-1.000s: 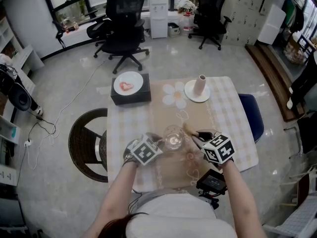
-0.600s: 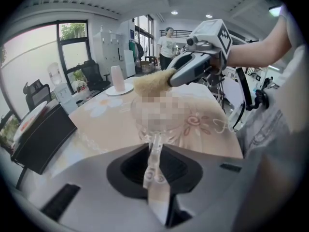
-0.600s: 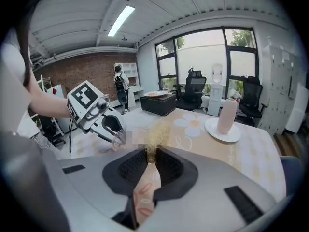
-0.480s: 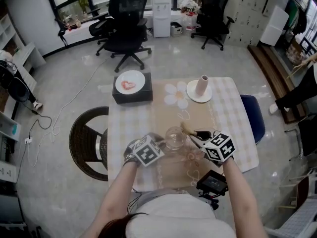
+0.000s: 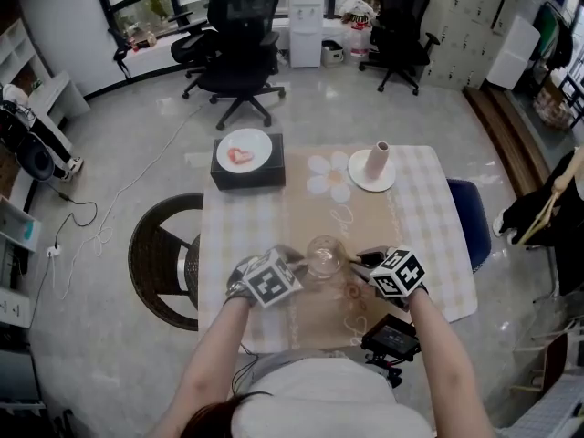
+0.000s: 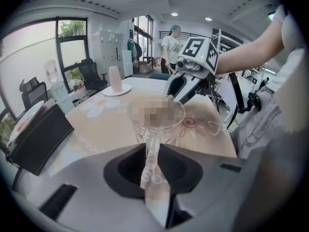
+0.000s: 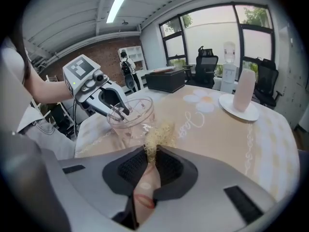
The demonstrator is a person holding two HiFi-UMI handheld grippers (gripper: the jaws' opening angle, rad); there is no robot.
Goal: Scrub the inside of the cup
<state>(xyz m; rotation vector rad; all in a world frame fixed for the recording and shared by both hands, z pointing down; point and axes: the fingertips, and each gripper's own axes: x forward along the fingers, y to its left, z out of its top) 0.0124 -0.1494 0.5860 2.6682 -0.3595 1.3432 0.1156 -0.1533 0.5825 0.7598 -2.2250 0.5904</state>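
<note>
between the left gripper (image 6: 150, 150) jaws sits the cup (image 6: 166, 124) handle.

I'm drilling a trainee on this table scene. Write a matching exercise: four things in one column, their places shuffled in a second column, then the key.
Things
1. glass cup
2. fibrous scrubber
3. pink tumbler
4. black box

Places
A. under a white plate with something red on it
B. gripped by its handle in the left hand-held gripper
C. standing on a white saucer
D. clamped in the right hand-held gripper

Pairs: 1-B, 2-D, 3-C, 4-A
</note>
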